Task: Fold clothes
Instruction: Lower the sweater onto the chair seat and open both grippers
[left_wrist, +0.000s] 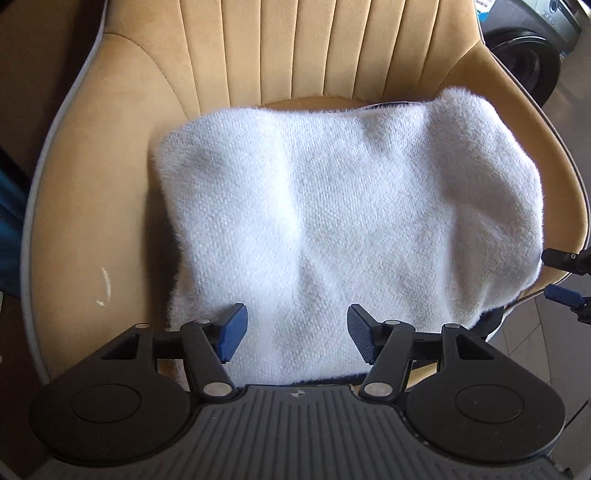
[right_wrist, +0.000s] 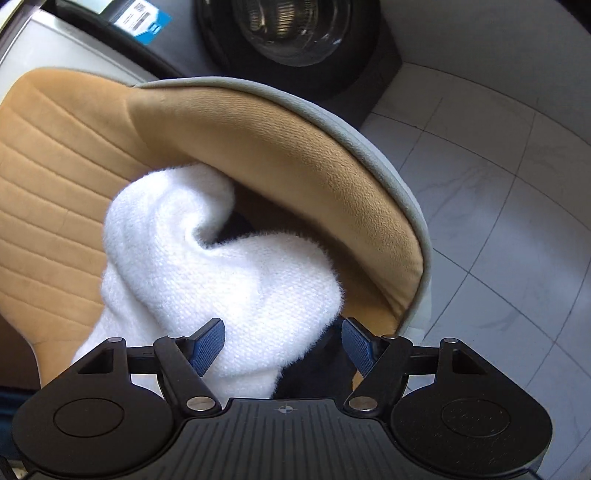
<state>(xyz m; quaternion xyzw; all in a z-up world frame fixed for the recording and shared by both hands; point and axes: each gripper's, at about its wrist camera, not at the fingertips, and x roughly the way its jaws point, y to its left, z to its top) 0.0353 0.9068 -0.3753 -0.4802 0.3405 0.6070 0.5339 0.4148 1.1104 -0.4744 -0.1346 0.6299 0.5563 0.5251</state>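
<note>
White fuzzy knit garment (left_wrist: 332, 221) on tan ribbed chair (left_wrist: 295, 48); blue-padded black tools.

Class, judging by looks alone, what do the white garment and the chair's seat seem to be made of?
White garment: probably a fuzzy knit, wool or acrylic; woven grain and fine hairs along its edges. Chair seat: tan, matte velvet or suede-like upholstery with stitched channels and pale piping.

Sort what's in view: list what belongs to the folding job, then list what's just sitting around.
Part of the job:
white fuzzy sweater, lying folded on the seat
tan chair, the surface it lies on
left gripper, open over the sweater's near edge
right gripper, open at the sweater's side

Just there:
washing machine behind the chair
white tiled floor
</note>
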